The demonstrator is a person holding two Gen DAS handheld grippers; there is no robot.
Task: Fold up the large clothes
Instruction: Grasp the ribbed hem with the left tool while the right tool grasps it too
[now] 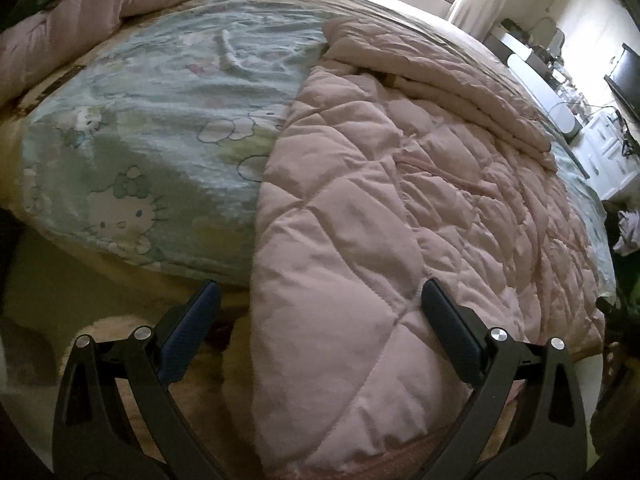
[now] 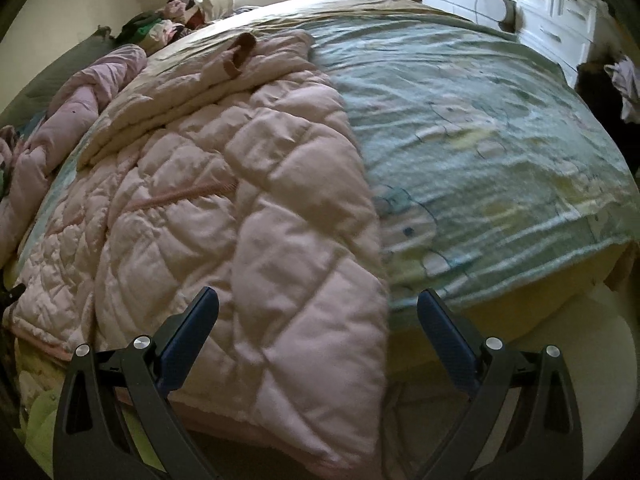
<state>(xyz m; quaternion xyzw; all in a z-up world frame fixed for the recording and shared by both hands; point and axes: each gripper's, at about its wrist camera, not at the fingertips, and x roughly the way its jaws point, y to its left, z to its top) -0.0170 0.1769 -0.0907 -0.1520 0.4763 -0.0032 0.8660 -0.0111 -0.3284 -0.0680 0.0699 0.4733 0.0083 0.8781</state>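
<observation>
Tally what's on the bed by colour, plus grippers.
Pink quilted coat: 1
Pink bundled comforter: 1
Green cartoon-print sheet: 1
White strip lying on the sheet: 1
Grippers, both open: left gripper, right gripper: 2
Total: 6

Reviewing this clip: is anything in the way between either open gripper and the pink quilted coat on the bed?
Nothing visible. The left gripper and right gripper are both open, each facing the near hem of the pink quilted coat, which overhangs the edge of the bed. No other item lies on that hem.
</observation>
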